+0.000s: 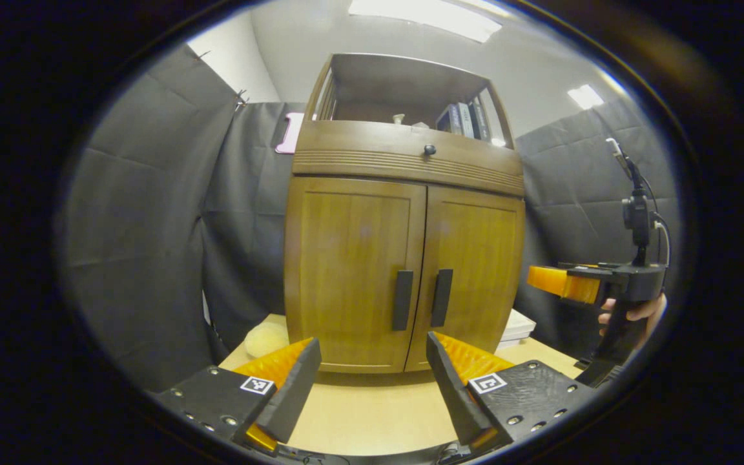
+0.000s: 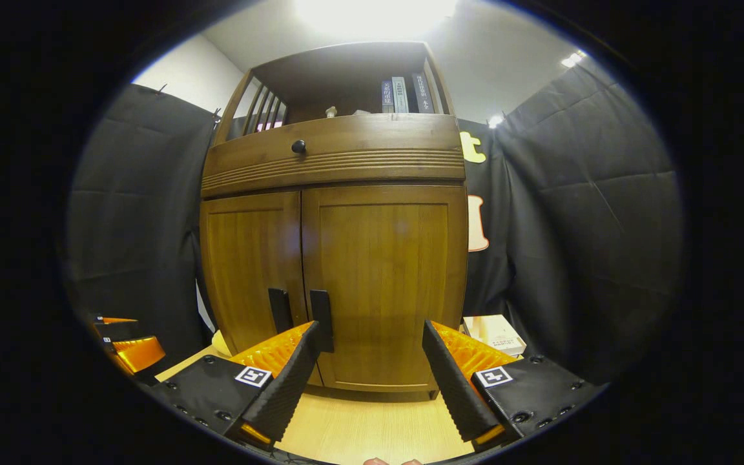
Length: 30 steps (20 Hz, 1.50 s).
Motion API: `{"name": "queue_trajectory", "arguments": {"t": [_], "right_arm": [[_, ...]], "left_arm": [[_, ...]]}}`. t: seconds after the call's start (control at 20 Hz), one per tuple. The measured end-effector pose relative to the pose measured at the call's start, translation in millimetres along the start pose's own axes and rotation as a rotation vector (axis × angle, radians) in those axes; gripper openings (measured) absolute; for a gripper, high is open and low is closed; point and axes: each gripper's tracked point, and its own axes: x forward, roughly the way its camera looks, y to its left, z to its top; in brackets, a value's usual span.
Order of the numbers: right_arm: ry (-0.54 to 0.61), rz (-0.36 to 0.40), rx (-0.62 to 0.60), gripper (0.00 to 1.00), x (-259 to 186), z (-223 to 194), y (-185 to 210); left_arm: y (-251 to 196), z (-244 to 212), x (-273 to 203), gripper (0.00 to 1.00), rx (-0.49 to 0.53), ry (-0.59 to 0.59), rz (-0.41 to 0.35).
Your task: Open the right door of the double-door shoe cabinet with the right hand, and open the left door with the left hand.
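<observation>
Two doors, and I judge neither one opened yet: the shoe cabinet (image 1: 404, 258) stands on the bench (image 1: 372, 413) with both leaves flush in its front. In the left gripper view the left door (image 1: 352, 271) and right door (image 1: 475, 271) meet at the middle seam, and the two dark upright handles, left handle (image 1: 402, 300) and right handle (image 1: 441, 297), sit side by side just either side of it.

My left gripper (image 1: 372, 361) hangs in front of the cabinet, jaws spread wide with nothing between them, apart from the doors. It looks roughly at the seam, so the left handle is just ahead of it.

My right gripper (image 2: 372, 355) is likewise spread wide and empty. In the right gripper view it faces the right door (image 2: 385, 284), with its handle (image 2: 321, 320) appearing just above the inner finger; I cannot tell whether that finger touches the handle or merely overlaps it in the picture. In the left gripper view the right gripper (image 1: 566, 284) shows off to the side of the cabinet, held by a hand (image 1: 630, 313), apart from the door.

So everything is left: I'd close the right jaws on the right handle and swing that door out first, then do the same with the left. Above, a drawer with a knob (image 1: 429, 150) and a shelf with books (image 1: 465, 119) play no part.
</observation>
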Motion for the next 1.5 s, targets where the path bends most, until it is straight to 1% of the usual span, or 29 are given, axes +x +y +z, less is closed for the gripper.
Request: {"name": "queue_trajectory", "arguments": {"t": [0.15, 0.2, 0.35, 0.45, 0.6, 0.65, 0.75, 0.85, 0.9, 0.95, 1.0, 1.05, 1.1, 1.15, 1.2, 1.4, 1.5], "right_arm": [[0.010, 0.006, 0.006, 0.99, 2.0, -1.6, -0.5], [0.013, 0.008, 0.009, 0.97, 4.7, -1.0, -0.5], [0.015, 0.010, 0.017, 0.99, 13.3, 2.5, 0.5], [0.012, 0.012, 0.031, 0.97, 20.9, 5.9, 2.0], [0.011, 0.019, 0.055, 1.00, 34.2, 9.7, 7.5], [0.012, 0.021, 0.060, 0.99, 39.6, 10.8, 9.3], [0.016, 0.029, 0.072, 1.00, 49.8, 11.0, 15.1], [0.020, 0.041, 0.081, 0.94, 60.3, 11.4, 23.4], [0.021, 0.053, 0.082, 0.96, 65.6, 11.6, 27.8], [0.022, 0.062, 0.081, 0.96, 72.4, 12.3, 31.9], [0.023, 0.065, 0.082, 0.92, 78.3, 13.2, 33.9], [0.025, 0.067, 0.088, 0.92, 84.0, 13.3, 34.8], [0.025, 0.065, 0.094, 0.96, 87.7, 10.9, 36.4], [0.022, 0.064, 0.097, 0.92, 93.8, 11.2, 38.5], [0.022, 0.062, 0.099, 0.92, 99.2, 10.3, 40.4], [0.028, 0.076, 0.094, 0.92, 118.5, 3.3, 52.5], [0.037, 0.087, 0.080, 0.92, 128.2, -2.9, 60.5]], "left_arm": [[8.8, 5.4, -3.2, 0.93, -0.018, -0.024, 0.024], [11.2, 3.5, -5.0, 0.93, -0.028, -0.026, 0.033], [17.1, -2.2, -11.6, 0.93, -0.045, -0.022, 0.058], [19.6, -9.7, -14.9, 0.93, -0.046, -0.008, 0.064], [24.4, -15.4, -16.8, 0.93, -0.037, 0.005, 0.080], [25.8, -16.0, -16.6, 0.93, -0.035, 0.009, 0.088], [29.9, -18.6, -15.7, 0.93, -0.038, 0.010, 0.099], [35.1, -20.9, -16.0, 0.93, -0.047, 0.015, 0.114], [36.9, -23.6, -17.0, 0.93, -0.054, 0.019, 0.122], [39.4, -26.2, -16.9, 0.93, -0.064, 0.023, 0.132], [42.9, -29.3, -16.4, 0.93, -0.075, 0.028, 0.143], [45.3, -32.6, -16.0, 0.93, -0.089, 0.036, 0.156], [46.0, -38.2, -16.1, 0.93, -0.106, 0.044, 0.162], [45.7, -40.9, -15.7, 0.93, -0.122, 0.054, 0.159], [41.4, -45.9, -16.4, 0.93, -0.130, 0.069, 0.150], [34.7, -46.4, -13.4, 0.93, -0.060, 0.090, 0.141], [34.2, -47.3, -13.0, 0.93, -0.062, 0.097, 0.144]]}}
